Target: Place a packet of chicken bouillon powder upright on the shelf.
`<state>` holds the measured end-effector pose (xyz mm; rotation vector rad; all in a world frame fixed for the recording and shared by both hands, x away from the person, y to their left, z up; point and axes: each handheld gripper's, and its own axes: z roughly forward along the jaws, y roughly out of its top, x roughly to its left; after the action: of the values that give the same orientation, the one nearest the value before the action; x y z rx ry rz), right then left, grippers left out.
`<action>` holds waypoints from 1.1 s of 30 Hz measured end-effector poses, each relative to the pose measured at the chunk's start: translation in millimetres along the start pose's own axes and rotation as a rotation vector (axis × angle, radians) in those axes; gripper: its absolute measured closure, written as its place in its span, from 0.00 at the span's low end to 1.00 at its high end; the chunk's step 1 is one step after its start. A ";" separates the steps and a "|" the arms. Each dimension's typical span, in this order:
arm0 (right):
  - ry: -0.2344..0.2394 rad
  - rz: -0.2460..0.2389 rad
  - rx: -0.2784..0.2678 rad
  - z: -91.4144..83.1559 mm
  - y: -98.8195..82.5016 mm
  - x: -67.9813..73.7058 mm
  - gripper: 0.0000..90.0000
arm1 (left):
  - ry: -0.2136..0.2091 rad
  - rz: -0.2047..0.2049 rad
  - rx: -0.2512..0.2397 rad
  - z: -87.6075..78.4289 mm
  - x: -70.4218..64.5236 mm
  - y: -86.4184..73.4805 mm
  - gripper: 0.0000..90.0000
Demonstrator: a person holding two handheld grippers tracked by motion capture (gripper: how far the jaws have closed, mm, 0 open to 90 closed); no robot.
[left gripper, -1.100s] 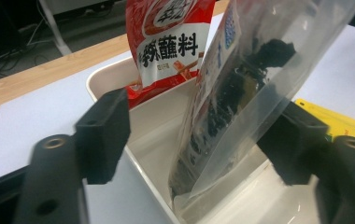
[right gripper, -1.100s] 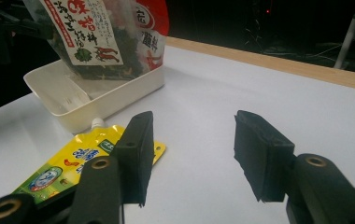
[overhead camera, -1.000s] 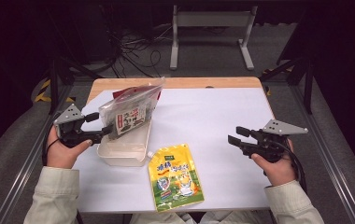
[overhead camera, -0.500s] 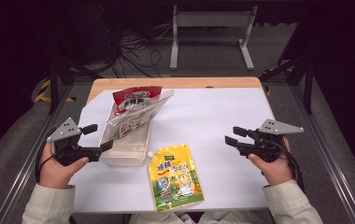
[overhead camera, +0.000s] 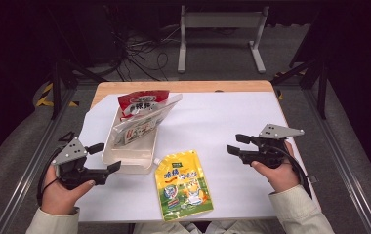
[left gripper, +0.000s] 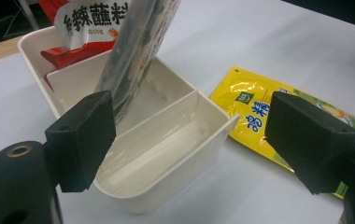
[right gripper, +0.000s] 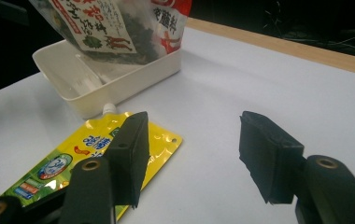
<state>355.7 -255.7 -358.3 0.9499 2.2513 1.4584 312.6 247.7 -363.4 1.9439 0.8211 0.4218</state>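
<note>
Left tongs: black body, grey three-cornered top plate with small dark holes, black cable looping off the rear. Right tongs: same build, plate and cable. Jaw ends are blocky black pads on black arms; brass-coloured round fittings sit in the arms. Both sleeves pale beige, cuffed.

Glossy yellow foil pouch, smooth white plastic tray, matt white table

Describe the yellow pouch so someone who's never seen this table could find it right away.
On the white table, look beside the near end of the white divided tray. The yellow pouch lies flat there with a small white spout; the other packets stand propped in the tray.
</note>
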 end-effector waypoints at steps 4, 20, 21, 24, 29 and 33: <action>0.021 0.003 0.029 7.1 1.2 2.1 0.47 | -0.009 -0.001 0.012 -4.1 -5.8 -0.8 0.20; 0.100 -0.011 0.171 48.7 1.5 18.7 0.40 | -0.034 -0.008 0.048 -4.8 -20.6 -7.9 0.21; 0.103 -0.013 0.175 51.6 1.2 19.6 0.40 | -0.035 -0.009 0.050 -5.1 -21.7 -8.7 0.21; 0.118 -0.018 0.190 61.9 -0.4 22.1 0.37 | -0.033 -0.007 0.052 -5.2 -24.3 -10.5 0.21; 0.133 -0.025 0.222 81.7 -4.0 24.6 0.33 | -0.044 -0.011 0.054 -3.9 -29.3 -14.6 0.20; 0.139 -0.022 0.235 91.8 -5.3 24.3 0.32 | -0.052 -0.010 0.058 -1.1 -32.3 -17.4 0.20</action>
<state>387.7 -177.0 -401.1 0.9111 2.5702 1.3076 282.4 231.5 -376.5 1.9956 0.8171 0.3431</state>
